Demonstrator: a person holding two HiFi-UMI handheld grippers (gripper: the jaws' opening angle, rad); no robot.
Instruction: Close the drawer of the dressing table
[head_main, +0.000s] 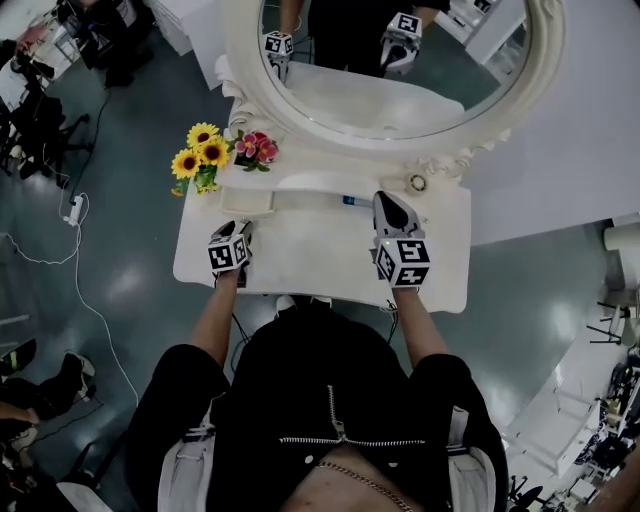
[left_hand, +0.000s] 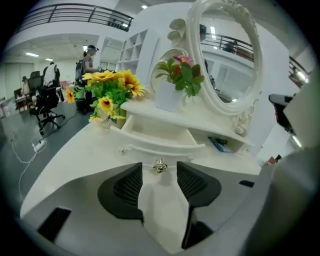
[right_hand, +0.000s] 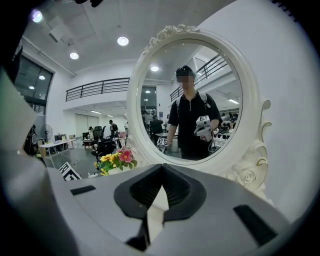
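Observation:
The white dressing table (head_main: 300, 262) has a small upper drawer (head_main: 246, 203) pulled out at the left, empty inside. In the left gripper view the drawer (left_hand: 150, 129) shows its curved front and a shiny round knob (left_hand: 160, 166). My left gripper (left_hand: 159, 169) is open, low over the tabletop, with the knob just ahead between its black pads (left_hand: 128, 187). From the head view, the left gripper (head_main: 241, 230) sits just in front of the drawer. My right gripper (head_main: 387, 203) is shut and holds nothing, to the right near the mirror base; the right gripper (right_hand: 160, 172) faces the mirror.
A big oval mirror (head_main: 400, 60) stands at the back. Sunflowers (head_main: 198, 155) and a pink flower pot (head_main: 256, 148) sit at the back left beside the drawer. A small blue item (head_main: 352, 200) lies in the open shelf. Grey floor with cables surrounds the table.

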